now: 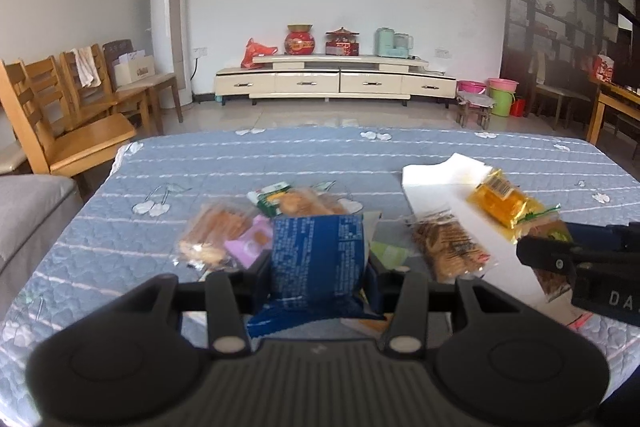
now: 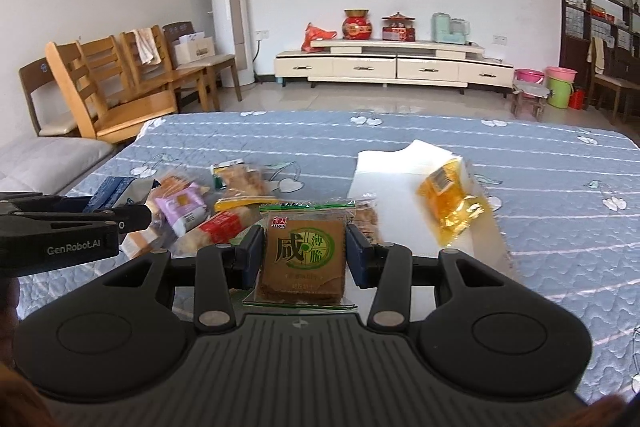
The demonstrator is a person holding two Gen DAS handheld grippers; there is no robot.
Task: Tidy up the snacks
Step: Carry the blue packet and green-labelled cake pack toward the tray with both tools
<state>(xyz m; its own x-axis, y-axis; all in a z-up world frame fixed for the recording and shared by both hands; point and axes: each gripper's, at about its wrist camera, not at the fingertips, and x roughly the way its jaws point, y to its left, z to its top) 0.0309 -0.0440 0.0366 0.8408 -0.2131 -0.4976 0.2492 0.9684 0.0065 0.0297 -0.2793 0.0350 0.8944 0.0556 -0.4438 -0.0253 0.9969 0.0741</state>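
My left gripper (image 1: 318,263) is shut on a blue snack packet (image 1: 318,255), held upright above the table. In the right wrist view my right gripper (image 2: 306,255) is shut on a brown cracker packet (image 2: 304,259) with a green top edge. Several loose snacks lie in a pile: a clear pack of biscuits (image 1: 214,235), a purple packet (image 2: 182,207) and a red-labelled pack (image 2: 218,229). A yellow packet (image 1: 504,201) and a brown biscuit pack (image 1: 450,247) rest on a white sheet (image 1: 440,179). The right gripper's fingers (image 1: 560,259) show at the left wrist view's right edge.
The table wears a blue quilted cloth (image 1: 240,163) with white stripes. Wooden chairs (image 1: 80,115) stand at its left side, and a grey sofa cushion (image 1: 28,211) lies nearer. Across the room are a cream TV cabinet (image 1: 336,79) and a white floor air conditioner (image 1: 170,23).
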